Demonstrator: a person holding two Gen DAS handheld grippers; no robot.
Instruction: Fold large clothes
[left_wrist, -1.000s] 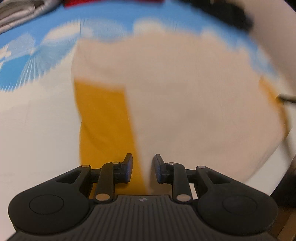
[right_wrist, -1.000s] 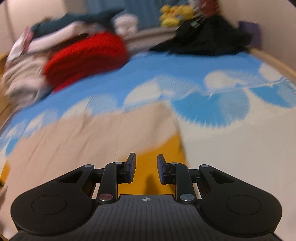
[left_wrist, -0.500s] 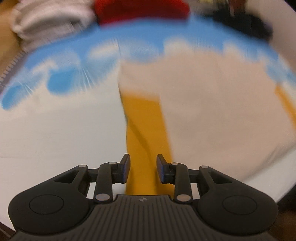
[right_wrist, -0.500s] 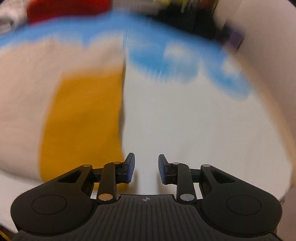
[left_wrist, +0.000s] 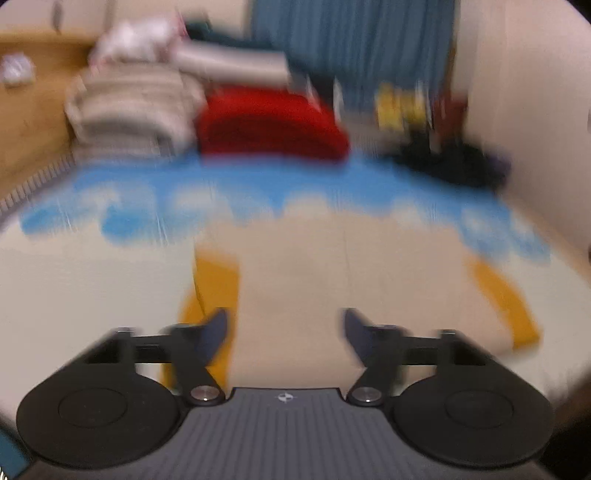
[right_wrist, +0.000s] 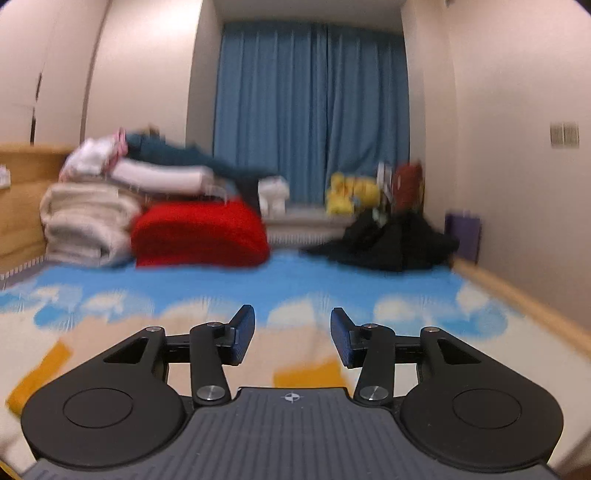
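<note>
The beige garment (left_wrist: 332, 280) with mustard-yellow side panels lies flat on the bed (left_wrist: 92, 288), spread across it from left to right, one yellow strip at its left edge and another at its far right; which end is the collar cannot be told through the blur. The bed cover is cream near the cameras and turns to a blue-and-white fan pattern farther back. At the far end, from left to right, sit a stack of folded pale blankets (right_wrist: 88, 225), a red knitted bundle (right_wrist: 199, 236), yellow plush toys (right_wrist: 351, 194) on a ledge, and a heap of black clothing (right_wrist: 388, 240). Blue curtains (right_wrist: 314, 110) hang behind, between pale walls.

The left hand-held gripper (left_wrist: 286, 325) hangs above the garment, fingers apart, nothing between them, though its jaws have just been closing. The right hand-held gripper (right_wrist: 291, 332) is likewise empty, its jaws having just been opening.
</note>
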